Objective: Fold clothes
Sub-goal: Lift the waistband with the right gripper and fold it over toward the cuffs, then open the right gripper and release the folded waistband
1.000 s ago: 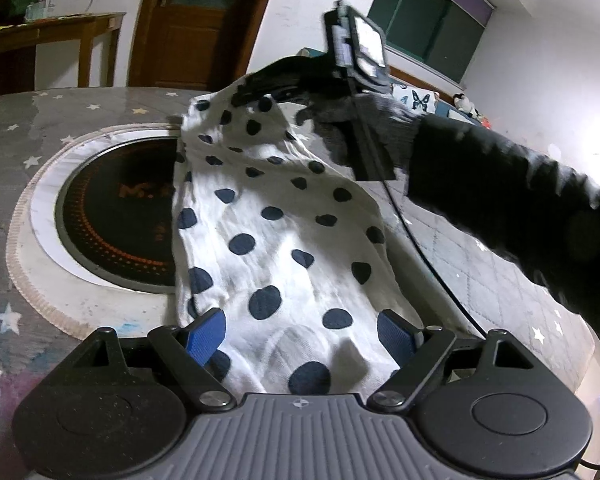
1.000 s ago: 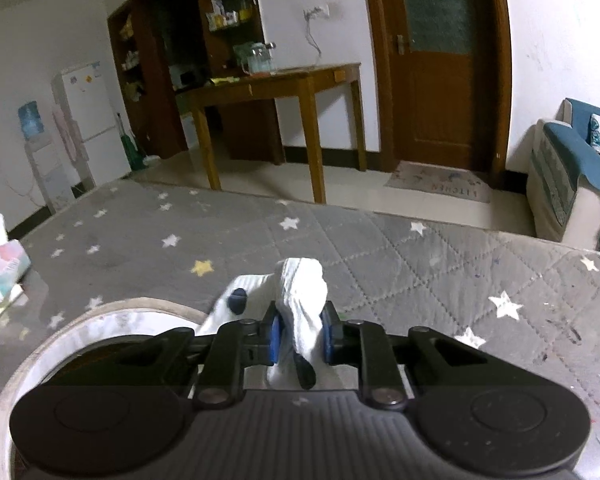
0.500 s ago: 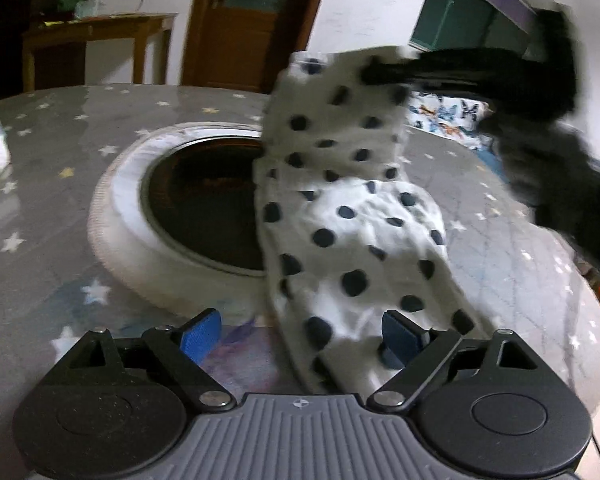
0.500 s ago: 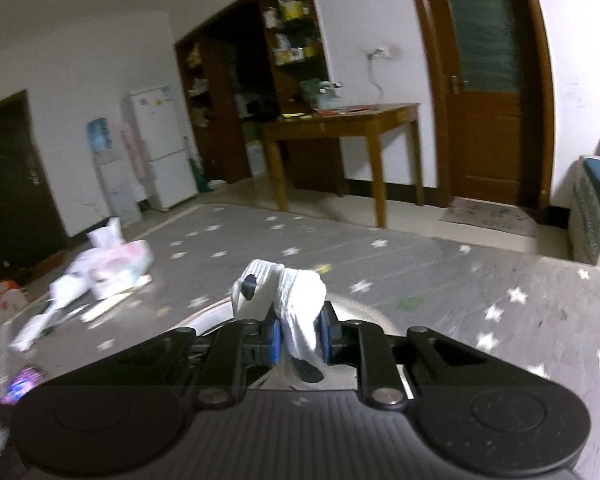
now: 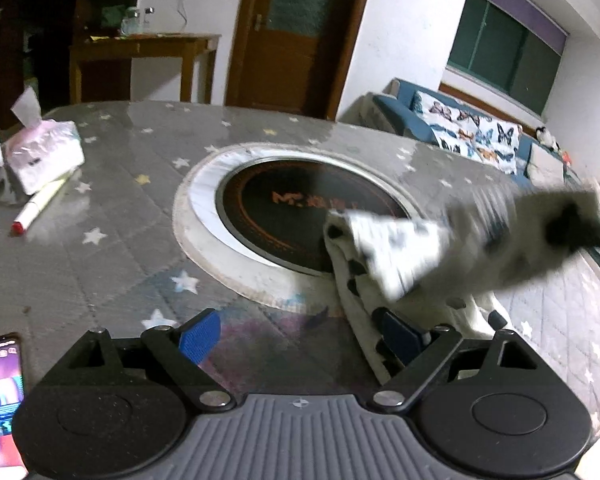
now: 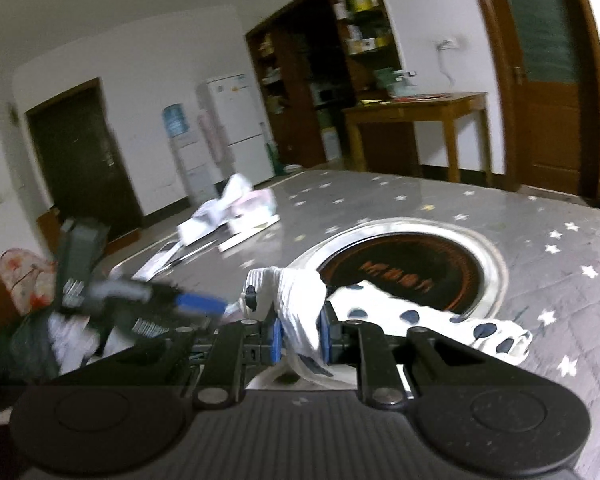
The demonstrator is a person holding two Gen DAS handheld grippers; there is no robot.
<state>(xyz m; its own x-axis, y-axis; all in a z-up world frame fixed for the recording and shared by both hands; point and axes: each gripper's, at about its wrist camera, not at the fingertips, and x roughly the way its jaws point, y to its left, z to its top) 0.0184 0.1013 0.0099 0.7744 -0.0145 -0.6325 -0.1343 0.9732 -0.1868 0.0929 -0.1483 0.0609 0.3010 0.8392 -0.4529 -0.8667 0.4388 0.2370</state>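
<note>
White cotton garment with navy dots (image 6: 416,316): draped over the near rim of the round black inset hotplate (image 5: 300,216). Your right gripper (image 6: 300,338) pinches a bunched edge, mid-fold; your left gripper (image 5: 300,334) gapes wide, empty. Next: lay that edge flat.

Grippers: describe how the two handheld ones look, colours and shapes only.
Both match. The left gripper has a ribbed grey body, two round black housings, black linkage arms with silver pivot screws, and blue textured finger pads. The right gripper has the same build. No sleeve or cable shows clearly.
</note>
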